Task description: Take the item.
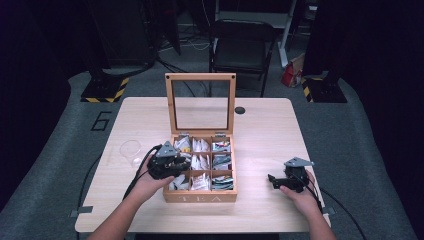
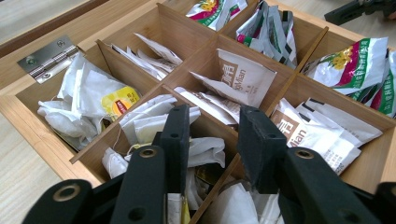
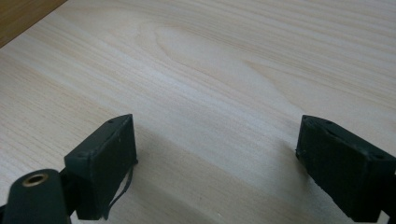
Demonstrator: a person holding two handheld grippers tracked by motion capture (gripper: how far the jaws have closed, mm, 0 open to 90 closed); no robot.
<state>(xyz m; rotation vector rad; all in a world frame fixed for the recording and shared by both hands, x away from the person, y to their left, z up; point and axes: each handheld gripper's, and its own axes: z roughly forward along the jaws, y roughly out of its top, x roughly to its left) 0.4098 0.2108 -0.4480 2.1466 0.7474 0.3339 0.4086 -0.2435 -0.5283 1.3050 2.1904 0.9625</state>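
Note:
A wooden tea box [image 1: 200, 196] stands mid-table with its glass lid [image 1: 200, 102] upright. Its nine compartments hold tea bags. My left gripper [image 1: 167, 162] hovers over the box's left column. In the left gripper view it [image 2: 215, 116] is open just above a divider, with white paper bags [image 2: 140, 123] below and nothing between the jaws. A yellow-labelled bag [image 2: 116, 102], a brown-and-white sachet [image 2: 245, 79] and green-and-red sachets [image 2: 355, 60] lie in nearby compartments. My right gripper [image 1: 287, 180] rests low on the table to the box's right, wide open [image 3: 217, 135] over bare wood.
A clear plastic ring [image 1: 131, 150] lies on the table [image 1: 265, 135] left of the box. A small black disc [image 1: 240, 110] sits near the far edge. A folding chair [image 1: 240, 45] stands behind the table.

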